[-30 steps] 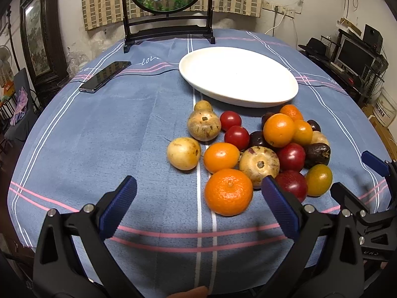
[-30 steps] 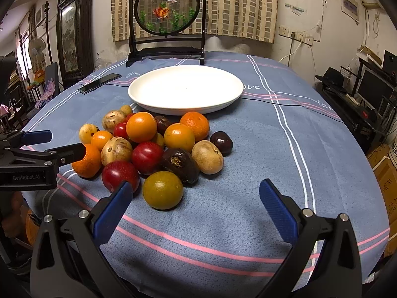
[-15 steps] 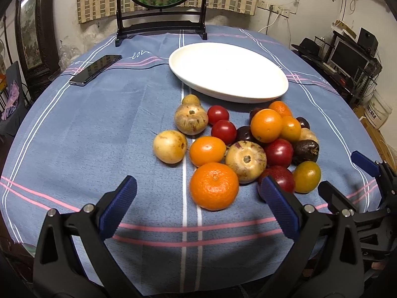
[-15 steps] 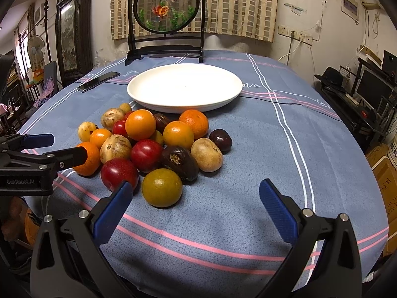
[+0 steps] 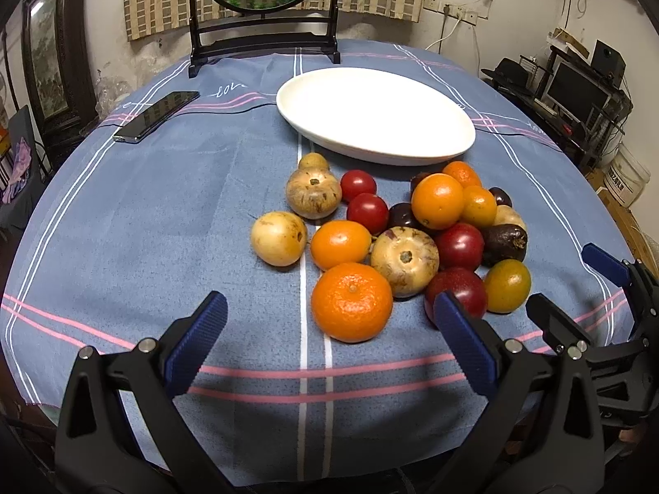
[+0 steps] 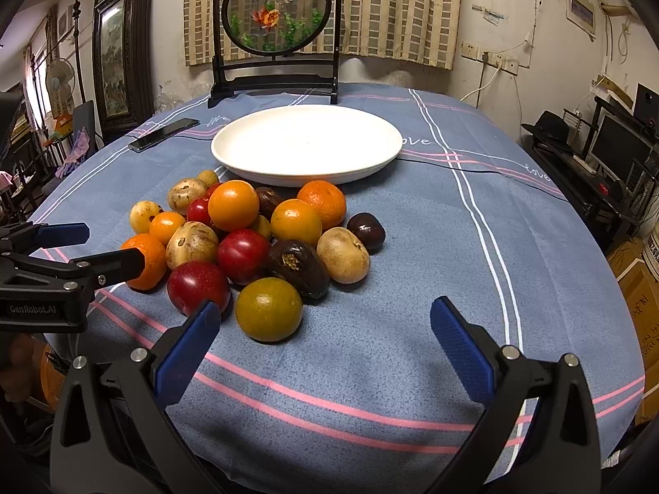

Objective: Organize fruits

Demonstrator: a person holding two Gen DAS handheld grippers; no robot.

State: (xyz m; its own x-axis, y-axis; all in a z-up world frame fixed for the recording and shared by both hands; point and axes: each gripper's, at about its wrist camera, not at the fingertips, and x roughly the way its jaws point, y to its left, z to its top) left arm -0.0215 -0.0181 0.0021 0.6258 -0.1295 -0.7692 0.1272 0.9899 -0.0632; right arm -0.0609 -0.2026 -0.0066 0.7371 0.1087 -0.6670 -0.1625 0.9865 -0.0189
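At the near edge of the table, both grippers hover with jaws spread wide and nothing between them. The left gripper [image 5: 329, 329] points straight at a large mandarin [image 5: 351, 301], which sits just ahead of its blue pads and between them, nearest of the whole heap. The right gripper [image 6: 325, 337] faces the same heap from the other side; a greenish-yellow citrus [image 6: 269, 309] lies ahead and towards its left finger, with bare cloth in front of its right finger. So the mandarin is the left hand's natural first pick, the green one the right's, and both are round, with no long axis to line up.

The fruits are bunched on the blue striped tablecloth [image 6: 412, 288], most touching their neighbours. Counting as far as the views allow: about five orange citrus plus the green one; four red fruits, two large plum-like and two smaller tomato-like; about five tan, speckled round fruits, with one small one at the far end; and about four dark purple ones, partly hidden, so that count is unsure.

Just beyond the heap stands one white plate [image 6: 247, 164], with no fruit on it yet and its near rim close to the farthest fruits. Farther left lies one phone [image 5: 156, 116], and at the far edge one round framed screen [image 6: 276, 8].
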